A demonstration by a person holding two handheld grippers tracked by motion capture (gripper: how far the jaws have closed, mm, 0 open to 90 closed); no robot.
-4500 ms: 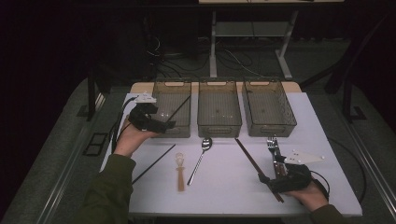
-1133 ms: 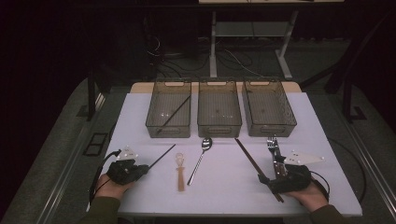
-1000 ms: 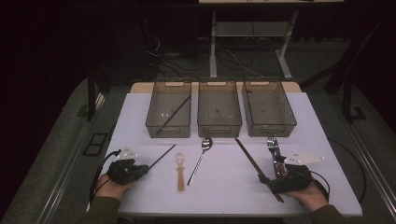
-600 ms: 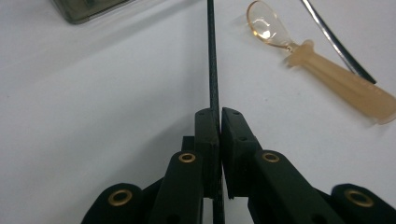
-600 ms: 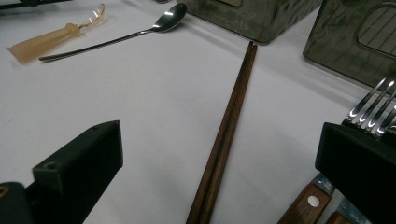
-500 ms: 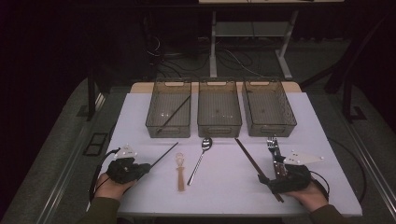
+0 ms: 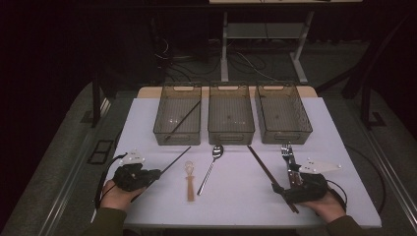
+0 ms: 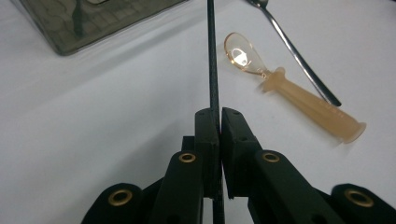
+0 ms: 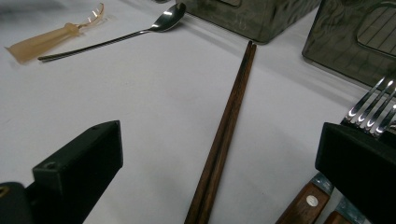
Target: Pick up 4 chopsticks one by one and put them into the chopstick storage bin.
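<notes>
High view | white table (image 7: pixel 147 118), dark room | left tongs (image 7: pixel 156 173) clamp black chopstick (image 7: pixel 174 160) | right tongs (image 7: pixel 280 189) wide

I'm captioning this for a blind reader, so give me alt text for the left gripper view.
The left hand-held gripper is shut on a thin black chopstick that runs straight ahead over a white table. To its right lie a translucent amber plastic spoon and a metal spoon; a corner of a smoky clear bin shows at upper left.
</notes>
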